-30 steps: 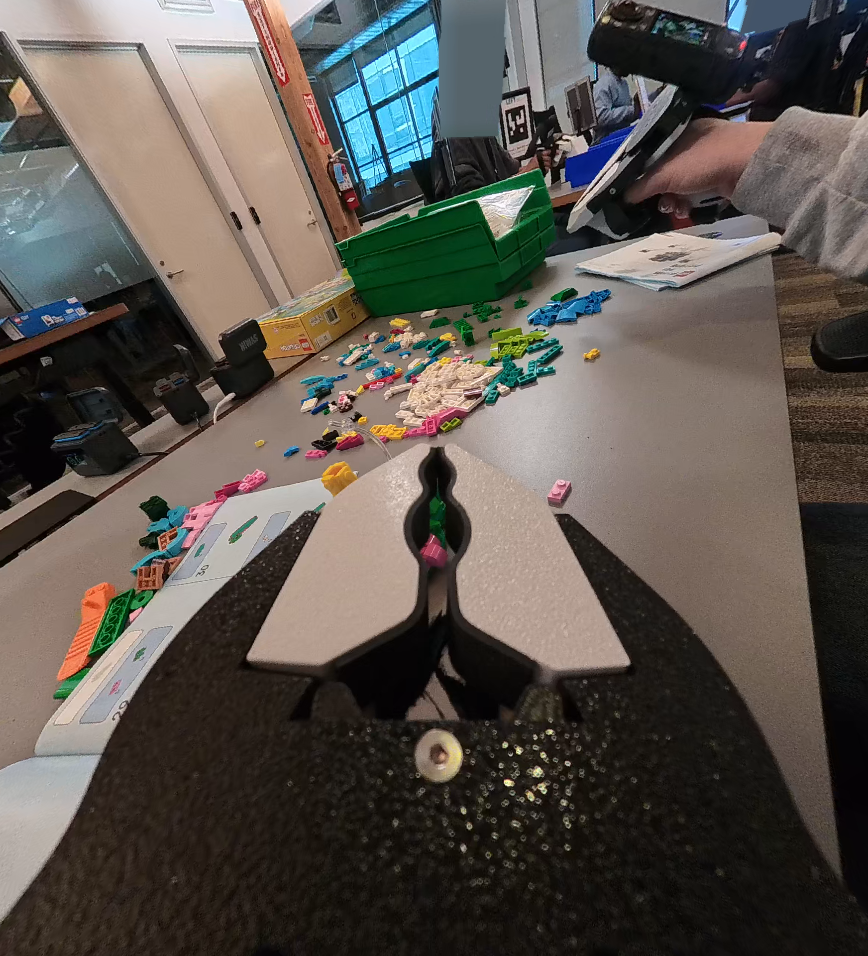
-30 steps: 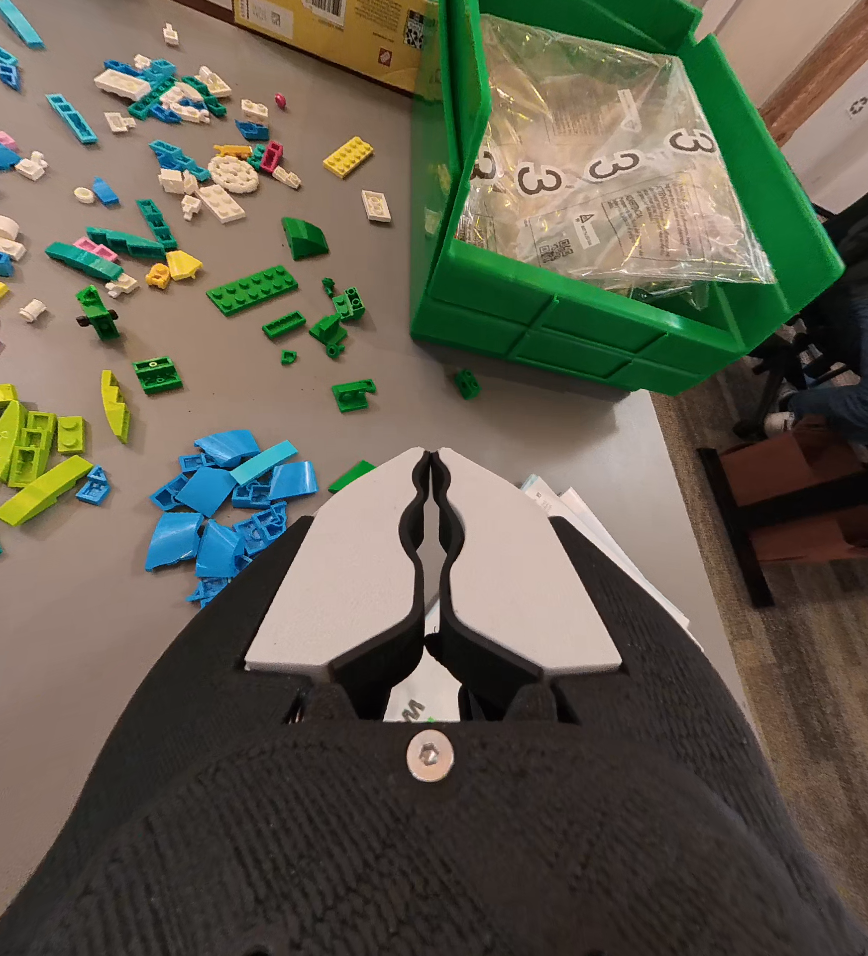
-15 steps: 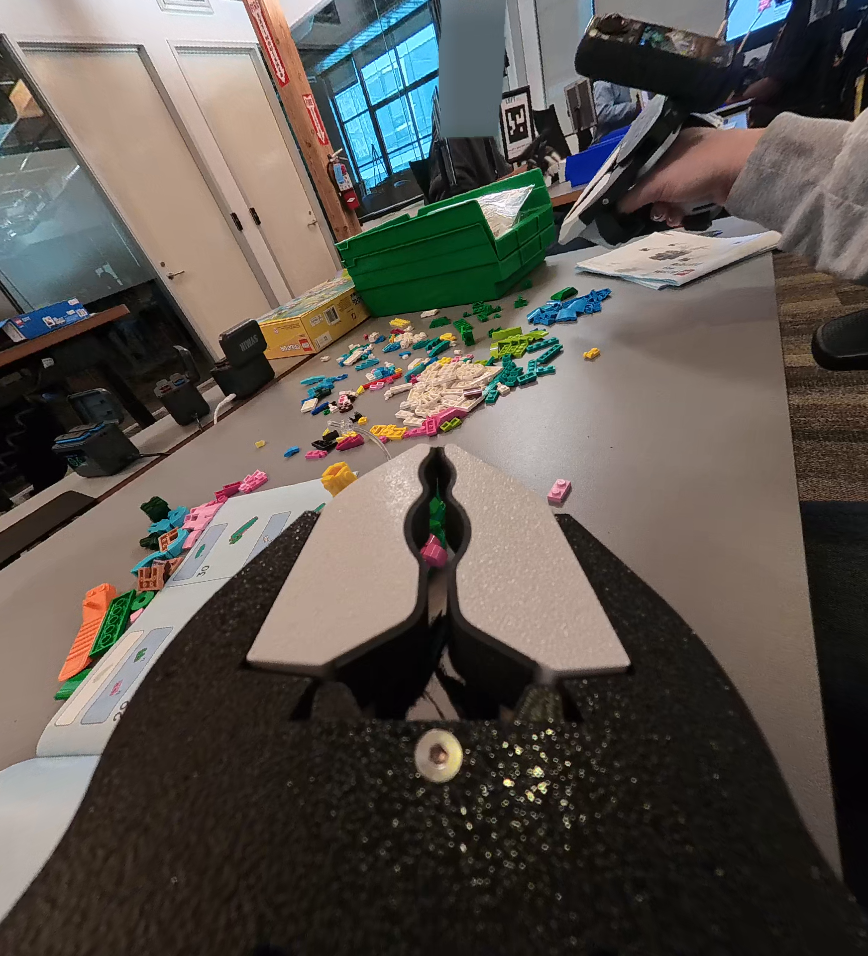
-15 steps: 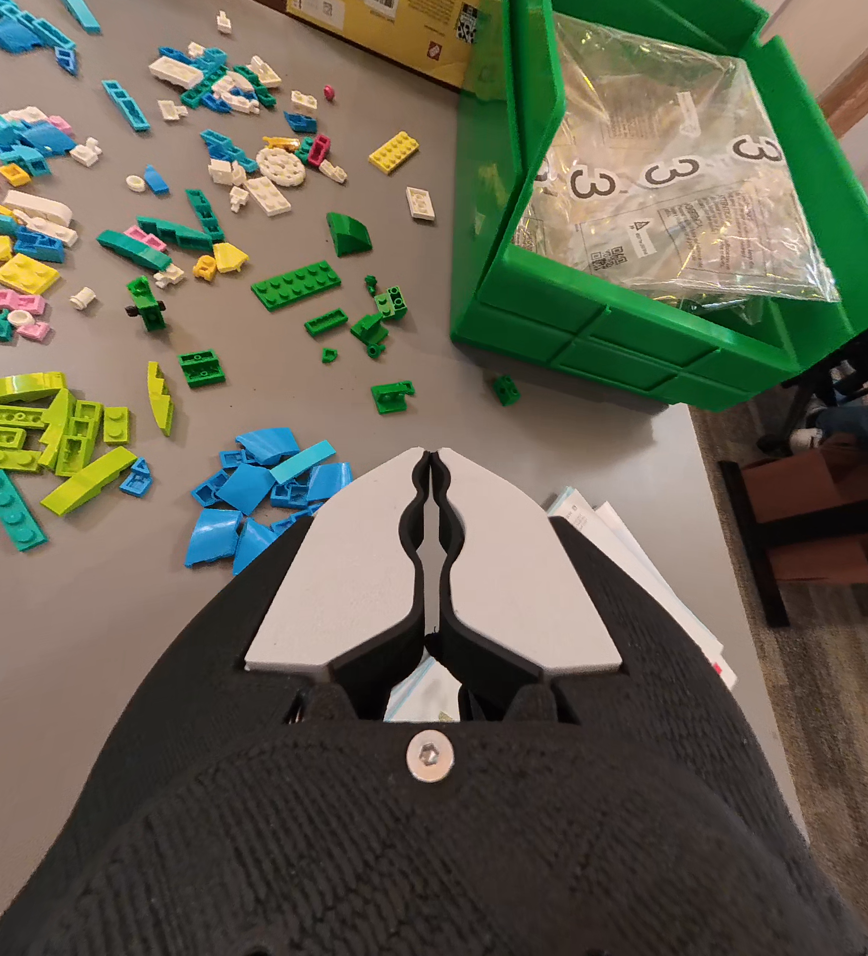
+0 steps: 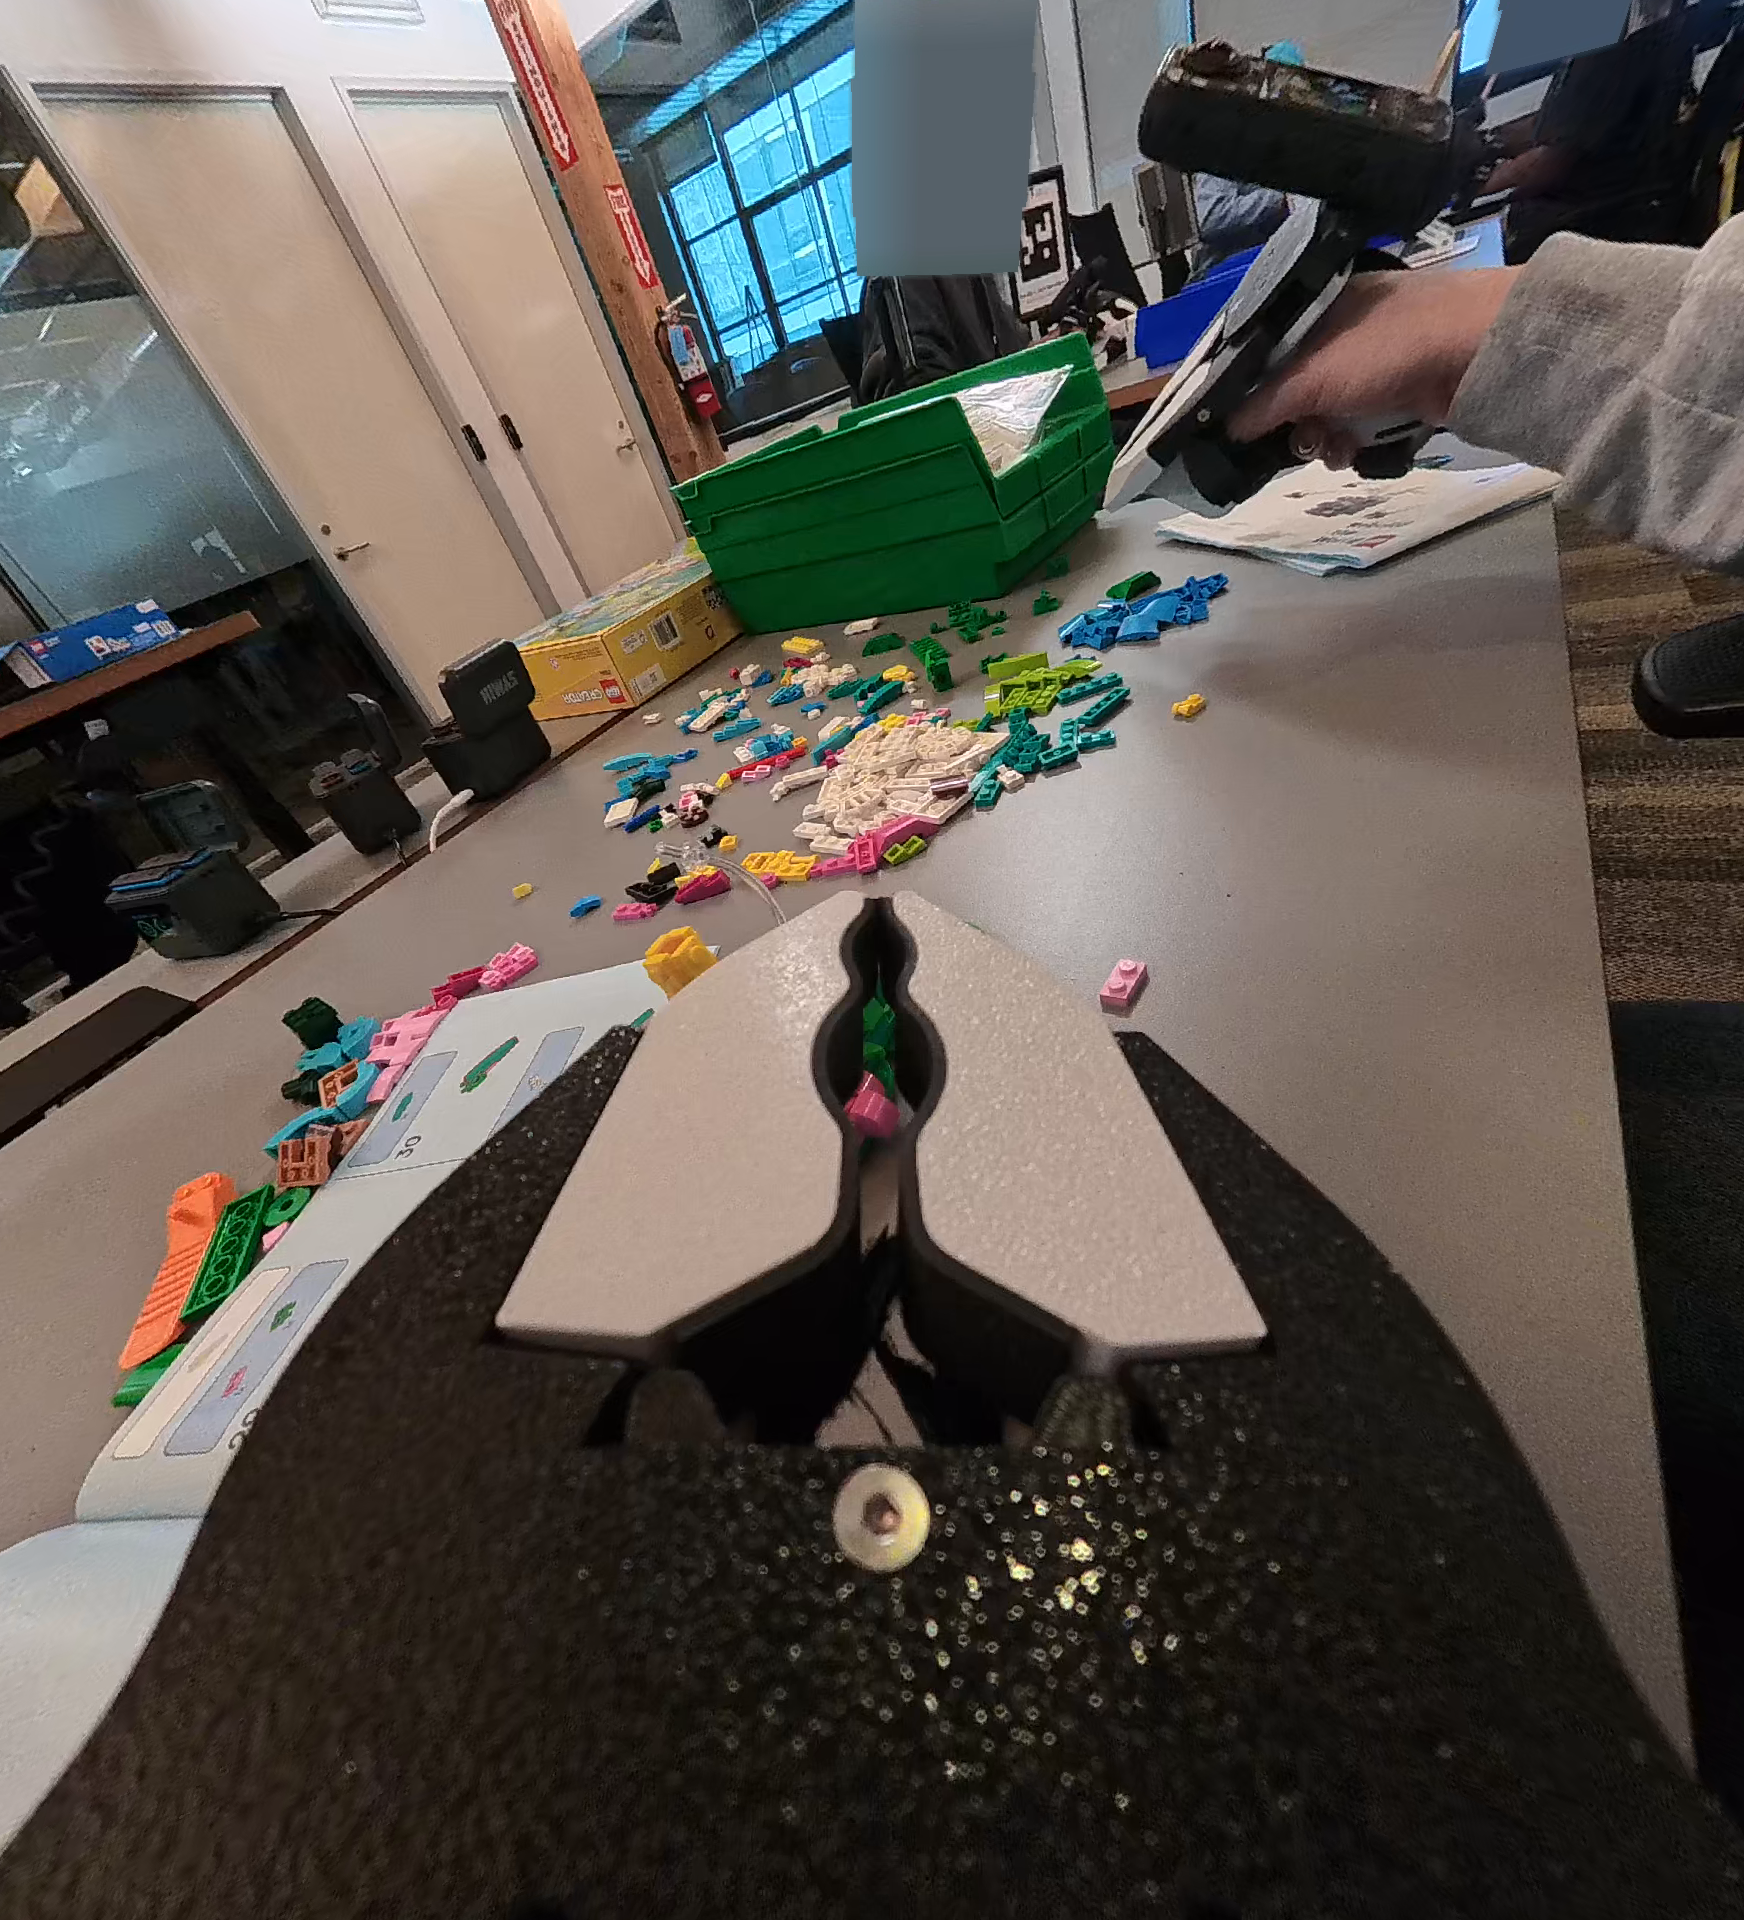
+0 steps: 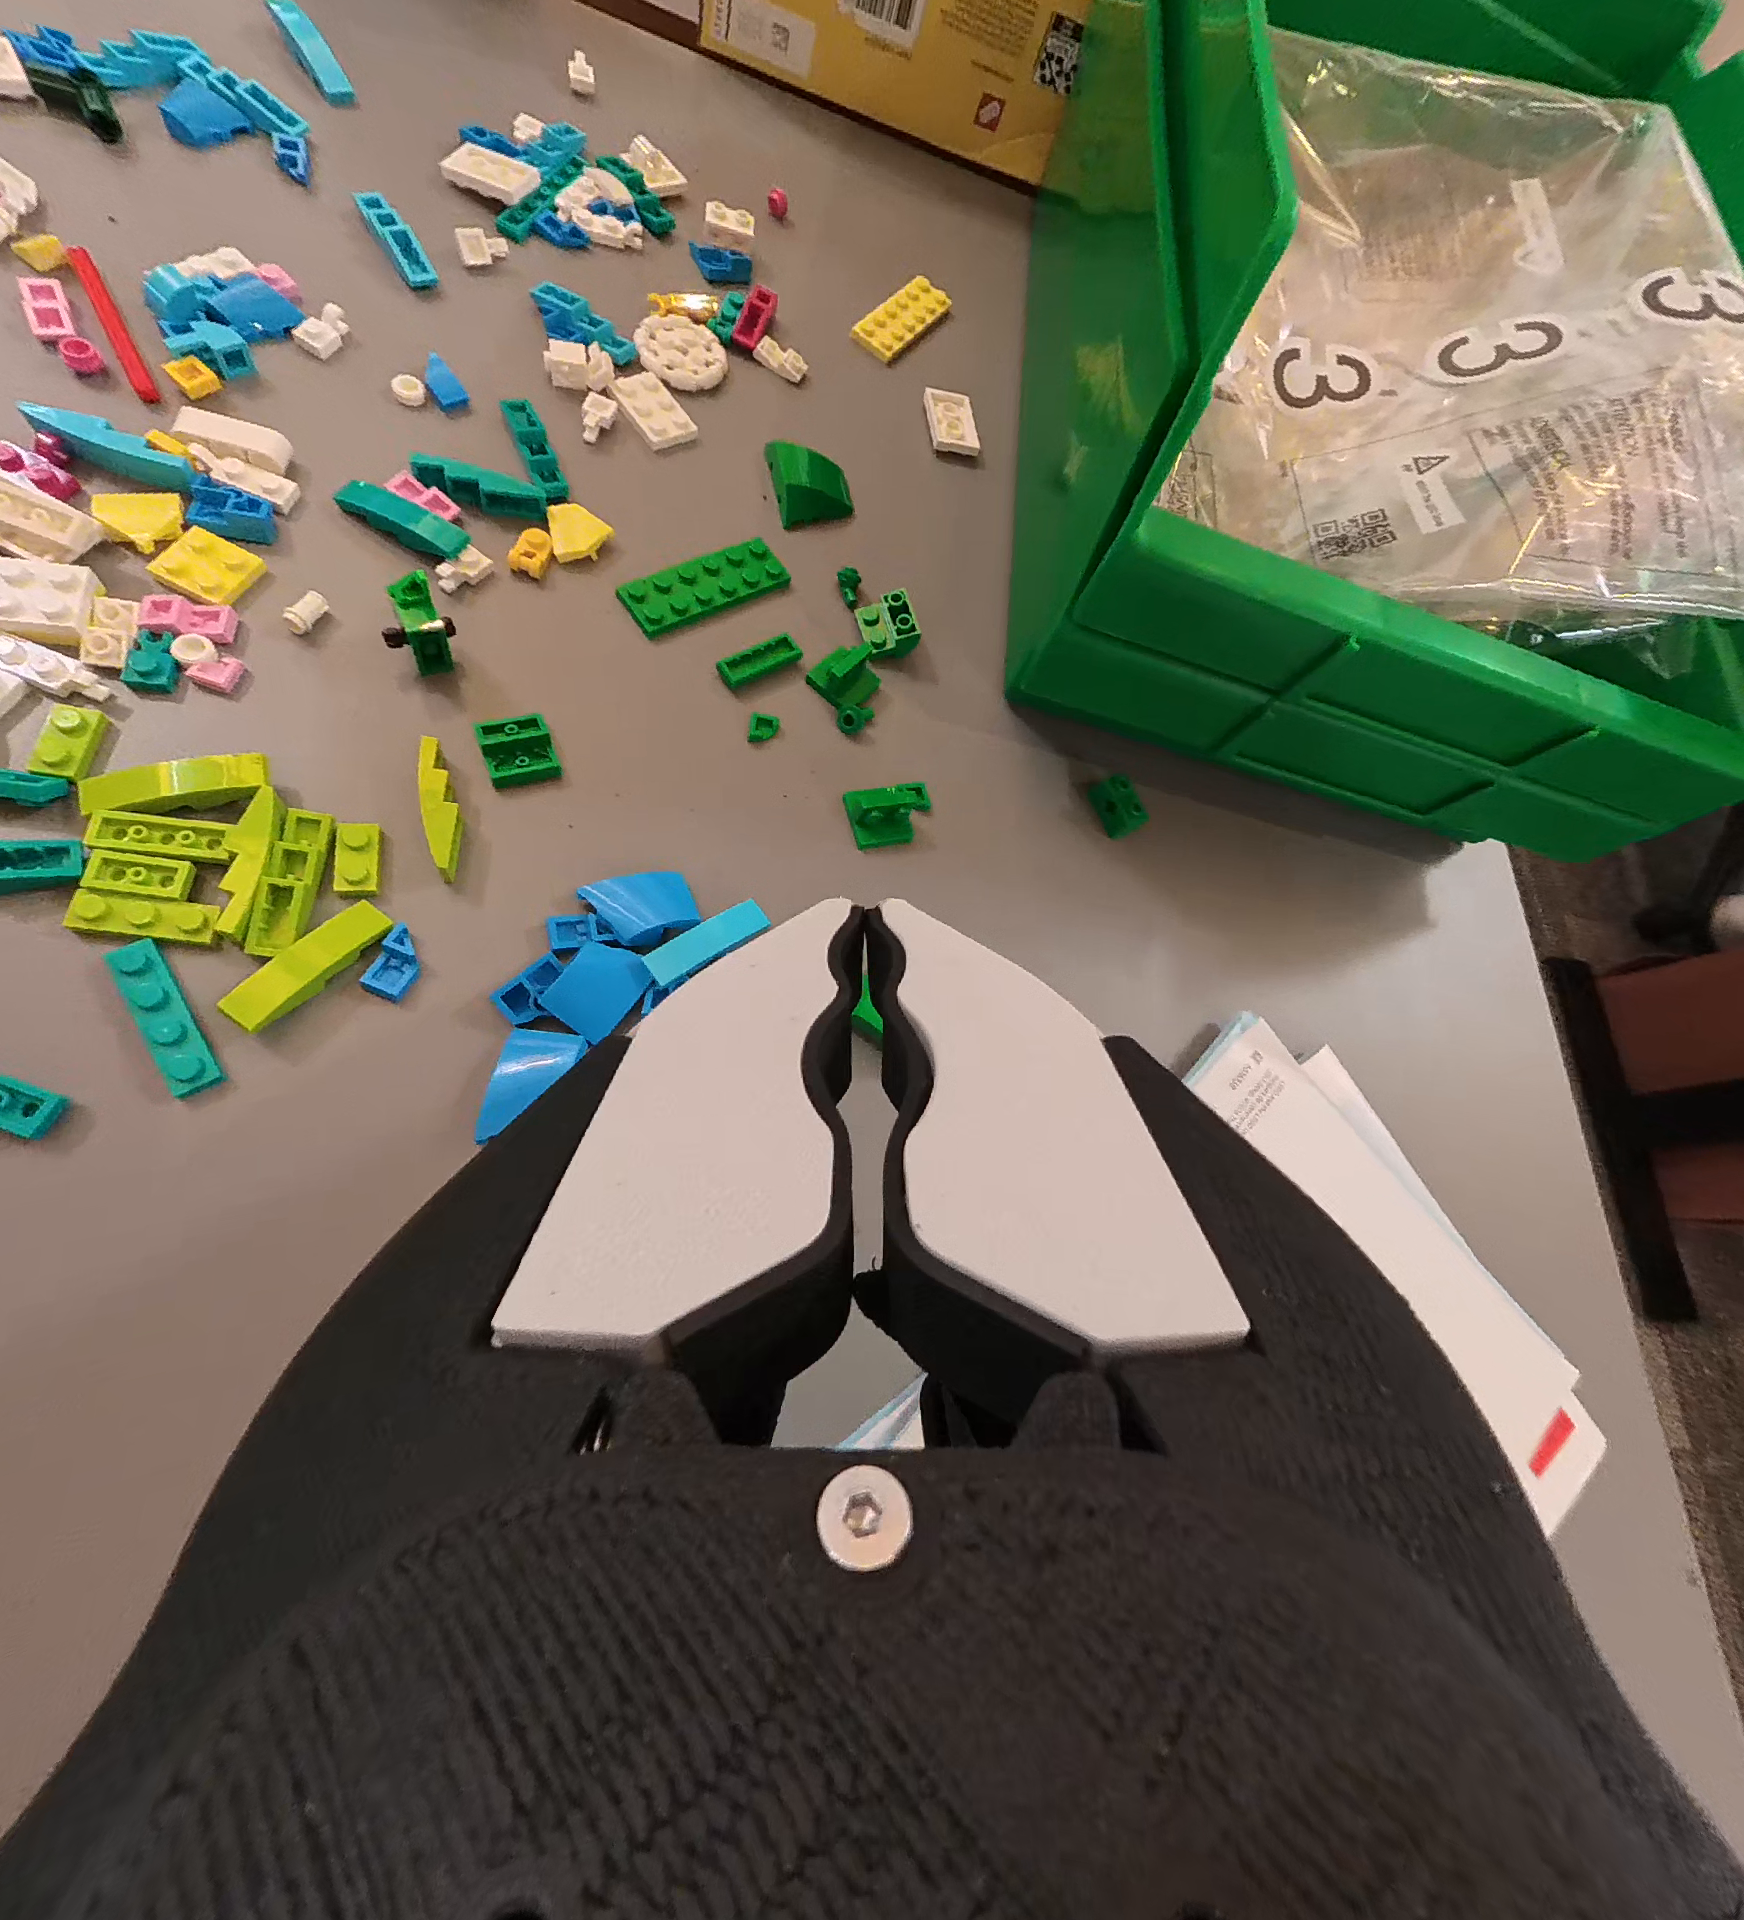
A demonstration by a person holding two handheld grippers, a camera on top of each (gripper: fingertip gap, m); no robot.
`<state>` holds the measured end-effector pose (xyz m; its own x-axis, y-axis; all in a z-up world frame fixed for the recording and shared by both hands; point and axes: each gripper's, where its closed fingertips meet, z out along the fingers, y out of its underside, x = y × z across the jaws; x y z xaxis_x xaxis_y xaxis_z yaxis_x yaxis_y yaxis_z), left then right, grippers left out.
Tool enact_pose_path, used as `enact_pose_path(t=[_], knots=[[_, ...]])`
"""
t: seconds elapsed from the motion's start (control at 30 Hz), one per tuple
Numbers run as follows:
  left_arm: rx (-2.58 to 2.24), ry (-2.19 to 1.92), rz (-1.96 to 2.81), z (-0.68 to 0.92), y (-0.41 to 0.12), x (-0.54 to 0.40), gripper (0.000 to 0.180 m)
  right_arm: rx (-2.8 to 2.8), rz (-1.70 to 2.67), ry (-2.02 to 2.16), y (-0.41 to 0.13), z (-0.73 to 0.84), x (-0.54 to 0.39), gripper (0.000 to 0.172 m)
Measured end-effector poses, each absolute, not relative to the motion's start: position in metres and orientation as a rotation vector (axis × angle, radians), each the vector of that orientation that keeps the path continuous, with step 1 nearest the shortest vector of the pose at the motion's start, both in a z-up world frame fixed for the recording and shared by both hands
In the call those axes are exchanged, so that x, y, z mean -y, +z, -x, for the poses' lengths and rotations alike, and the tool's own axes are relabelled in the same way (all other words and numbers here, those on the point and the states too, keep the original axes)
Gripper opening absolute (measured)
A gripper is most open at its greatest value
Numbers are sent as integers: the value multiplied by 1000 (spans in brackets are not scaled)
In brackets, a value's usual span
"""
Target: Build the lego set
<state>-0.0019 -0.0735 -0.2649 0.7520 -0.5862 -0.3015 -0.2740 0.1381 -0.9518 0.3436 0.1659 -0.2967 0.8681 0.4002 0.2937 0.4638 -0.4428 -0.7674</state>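
Observation:
My left gripper is shut and sits low over the grey table, above an open instruction booklet. Green and pink bricks show through the hollow behind its touching tips. A yellow brick and a small pink brick lie beside the tips. My right gripper is shut and hovers over the table next to a pile of blue bricks. A green brick on the table shows through its hollow. The right gripper also shows in the left wrist view, held in a hand.
A green bin holding a clear plastic bag stands at the right. Loose bricks of many colours spread leftward, with lime ones near. A paper booklet lies under the right gripper. A yellow box stands behind. The grippers' ends are close to 40 cm from one another.
My right gripper has moved left, away from the green bin and over the blue pile, staying shut. My left gripper has not moved.

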Motion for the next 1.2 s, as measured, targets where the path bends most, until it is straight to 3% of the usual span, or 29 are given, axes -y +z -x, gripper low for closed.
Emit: enact_pose_path(t=[1.2], knots=[[-687,-228,1461,14,-264,70,0,841,1985,109,-284,-276,-143,0]])
